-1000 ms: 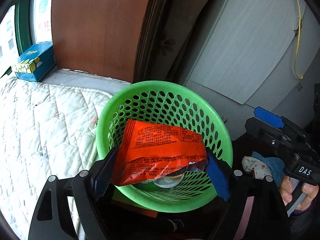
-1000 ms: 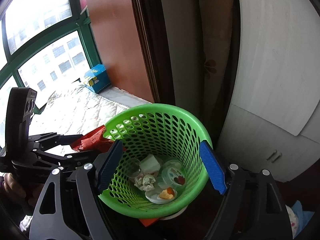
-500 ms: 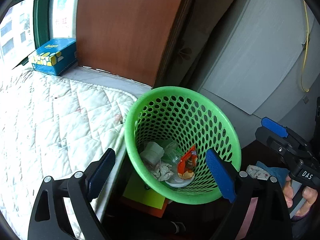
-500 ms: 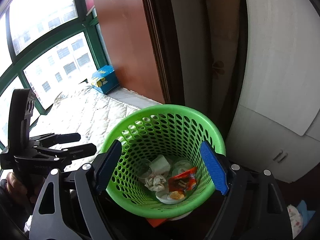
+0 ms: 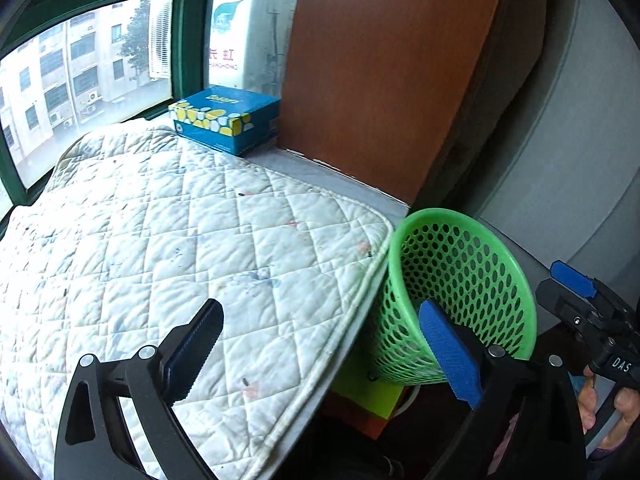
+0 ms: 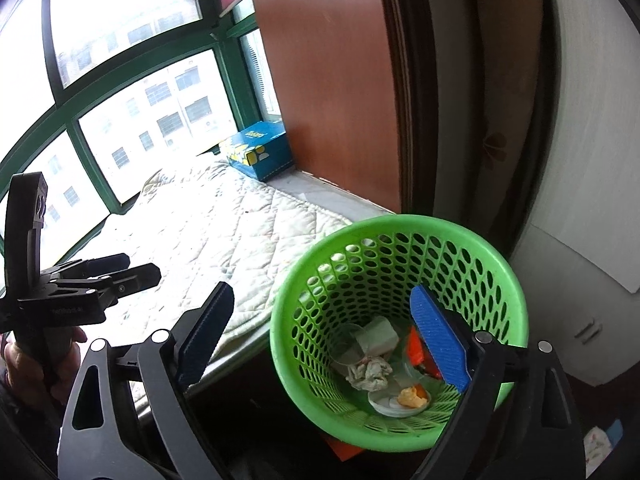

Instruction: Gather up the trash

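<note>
A green perforated basket [image 6: 476, 256] stands on the floor beside the quilted pad; it also shows in the left wrist view [image 5: 480, 264]. Inside lie an orange snack wrapper [image 6: 415, 350], a crumpled tissue [image 6: 370, 372], a white block [image 6: 378, 336] and a lid with food scraps [image 6: 406, 400]. My left gripper [image 5: 320, 354] is open and empty over the pad's right edge; it also shows in the right wrist view [image 6: 116, 276]. My right gripper [image 6: 320, 340] is open and empty above the basket's near rim; it also shows in the left wrist view [image 5: 580, 300].
A white quilted pad [image 5: 160, 248] covers the window ledge. A blue and yellow tissue box [image 5: 226, 120] sits at its far end by the green window frame [image 5: 188, 44]. A brown panel [image 5: 380, 72] and a white cabinet [image 6: 580, 200] stand behind the basket.
My left gripper let the orange wrapper fall into the basket, then swung left and back over the quilted pad. My right gripper stayed open above the basket.
</note>
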`<action>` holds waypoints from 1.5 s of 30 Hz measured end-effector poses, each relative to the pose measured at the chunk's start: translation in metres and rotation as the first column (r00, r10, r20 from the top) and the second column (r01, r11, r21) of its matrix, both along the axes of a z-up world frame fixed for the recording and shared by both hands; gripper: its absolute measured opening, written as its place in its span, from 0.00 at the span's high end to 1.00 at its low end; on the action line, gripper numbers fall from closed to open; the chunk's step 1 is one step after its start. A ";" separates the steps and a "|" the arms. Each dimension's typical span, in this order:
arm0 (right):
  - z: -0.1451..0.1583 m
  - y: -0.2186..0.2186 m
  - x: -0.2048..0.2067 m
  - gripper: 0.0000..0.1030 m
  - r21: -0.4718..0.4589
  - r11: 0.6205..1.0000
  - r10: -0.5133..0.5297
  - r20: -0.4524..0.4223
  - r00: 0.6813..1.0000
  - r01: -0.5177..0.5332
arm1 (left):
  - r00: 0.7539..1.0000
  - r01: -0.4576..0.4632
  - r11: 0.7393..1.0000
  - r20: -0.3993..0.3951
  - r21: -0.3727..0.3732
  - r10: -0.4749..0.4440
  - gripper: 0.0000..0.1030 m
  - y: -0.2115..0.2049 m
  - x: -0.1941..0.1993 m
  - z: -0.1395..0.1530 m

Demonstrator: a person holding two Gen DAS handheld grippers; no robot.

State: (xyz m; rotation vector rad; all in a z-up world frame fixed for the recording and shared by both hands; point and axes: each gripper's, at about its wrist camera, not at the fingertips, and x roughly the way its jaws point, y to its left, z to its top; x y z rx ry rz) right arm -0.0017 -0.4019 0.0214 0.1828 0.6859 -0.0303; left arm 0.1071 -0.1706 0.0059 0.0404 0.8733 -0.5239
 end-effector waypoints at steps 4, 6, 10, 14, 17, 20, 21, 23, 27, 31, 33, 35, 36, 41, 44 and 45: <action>0.001 0.024 0.010 0.09 -0.017 0.999 0.035 -0.005 0.999 -0.035 | 0.998 -0.062 0.998 0.024 0.011 0.062 0.07 0.026 0.000 0.004; 0.001 0.033 0.014 0.09 -0.018 0.999 0.047 -0.008 0.999 -0.047 | 0.995 -0.092 0.996 0.038 0.019 0.091 0.07 0.040 0.000 0.006; -0.002 0.050 0.022 0.07 -0.006 0.998 0.064 -0.017 0.998 -0.064 | 0.987 -0.146 0.989 0.066 0.026 0.144 0.07 0.063 -0.004 0.010; -0.005 0.069 0.028 0.06 -0.011 0.997 0.082 -0.022 0.996 -0.082 | 0.976 -0.201 0.979 0.095 0.036 0.197 0.07 0.082 -0.009 0.012; -0.006 0.082 0.033 0.06 -0.014 0.995 0.103 -0.027 0.994 -0.103 | 0.969 -0.230 0.973 0.096 0.028 0.226 0.07 0.097 -0.012 0.012; -0.007 0.093 0.037 0.05 -0.029 0.992 0.119 -0.029 0.993 -0.119 | 0.962 -0.258 0.966 0.104 0.034 0.253 0.07 0.109 -0.015 0.010; -0.008 0.095 0.038 0.05 -0.029 0.992 0.123 -0.031 0.992 -0.124 | 0.960 -0.265 0.964 0.106 0.034 0.261 0.07 0.114 -0.016 0.010; -0.009 0.100 0.040 0.05 -0.027 0.991 0.129 -0.035 0.991 -0.130 | 0.956 -0.279 0.960 0.108 0.035 0.274 0.07 0.121 -0.018 0.009; -0.010 0.107 0.042 0.05 -0.027 0.990 0.136 -0.041 0.990 -0.137 | 0.948 -0.305 0.952 0.111 0.038 0.299 0.07 0.133 -0.021 0.008; -0.010 0.113 0.042 0.05 -0.033 0.989 0.145 -0.039 0.989 -0.146 | 0.943 -0.320 0.947 0.111 0.035 0.315 0.07 0.141 -0.024 0.008; -0.009 0.116 0.042 0.05 -0.036 0.988 0.150 -0.038 0.988 -0.151 | 0.941 -0.325 0.945 0.110 0.034 0.320 0.07 0.144 -0.025 0.007; -0.008 0.119 0.041 0.05 -0.042 0.987 0.156 -0.038 0.987 -0.157 | 0.938 -0.334 0.942 0.112 0.032 0.329 0.07 0.148 -0.027 0.007; -0.008 0.121 0.041 0.05 -0.045 0.986 0.159 -0.038 0.987 -0.160 | 0.936 -0.338 0.941 0.112 0.032 0.333 0.07 0.149 -0.027 0.008; -0.007 0.127 0.041 0.05 -0.052 0.983 0.172 -0.036 0.984 -0.174 | 0.930 -0.355 0.934 0.113 0.032 0.349 0.07 0.154 -0.030 0.008; -0.008 0.129 0.043 0.05 -0.050 0.982 0.179 -0.038 0.983 -0.181 | 0.928 -0.361 0.932 0.117 0.041 0.354 0.07 0.155 -0.031 0.008; -0.008 0.130 0.043 0.05 -0.050 0.982 0.182 -0.038 0.983 -0.184 | 0.927 -0.363 0.931 0.117 0.042 0.357 0.07 0.156 -0.031 0.008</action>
